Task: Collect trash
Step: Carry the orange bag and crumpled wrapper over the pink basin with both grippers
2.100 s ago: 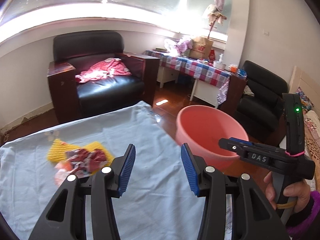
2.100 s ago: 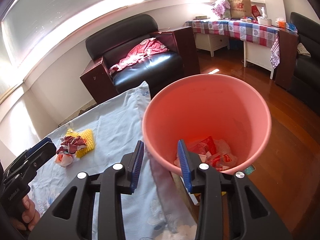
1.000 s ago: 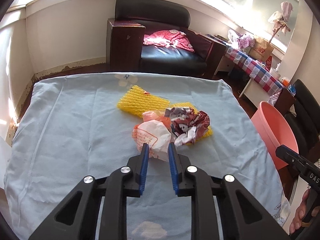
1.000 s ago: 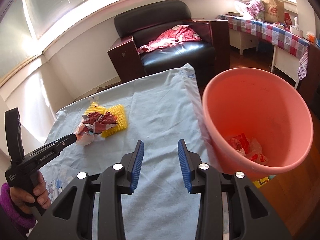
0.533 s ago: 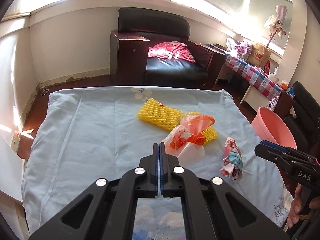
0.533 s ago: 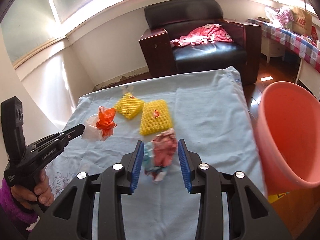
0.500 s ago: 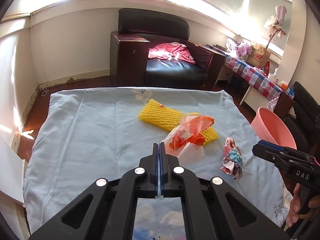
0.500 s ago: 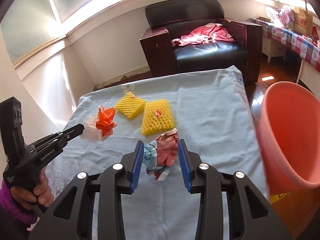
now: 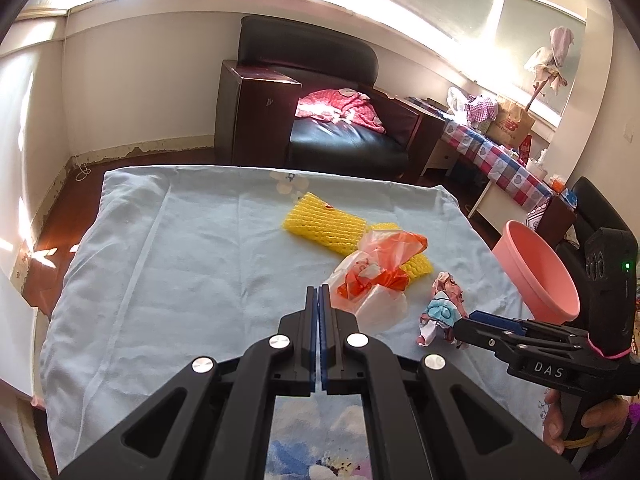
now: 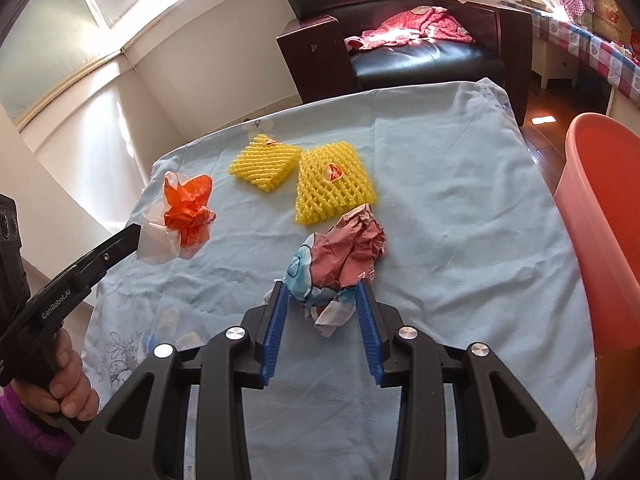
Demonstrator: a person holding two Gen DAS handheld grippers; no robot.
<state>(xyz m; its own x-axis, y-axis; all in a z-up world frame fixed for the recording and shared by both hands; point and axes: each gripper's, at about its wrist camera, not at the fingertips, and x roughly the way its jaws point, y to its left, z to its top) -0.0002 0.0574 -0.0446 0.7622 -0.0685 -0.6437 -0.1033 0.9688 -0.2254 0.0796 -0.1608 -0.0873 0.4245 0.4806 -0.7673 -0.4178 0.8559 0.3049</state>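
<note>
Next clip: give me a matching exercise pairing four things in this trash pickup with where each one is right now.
Things:
1. orange and clear bag
2. crumpled wrapper
3. yellow foam nets
4. pink bucket

Places:
A. beside the table's edge
B. pinched at its edge by the left gripper
C. lying loose on the blue cloth
D. between the jaws of the right gripper

Pairs: 1-B, 2-D, 3-C, 4-A

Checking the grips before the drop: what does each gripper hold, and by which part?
Left gripper pinches the clear-and-orange plastic bag by its clear edge. Right gripper clamps the crumpled red-and-blue wrapper at its lower end.
</note>
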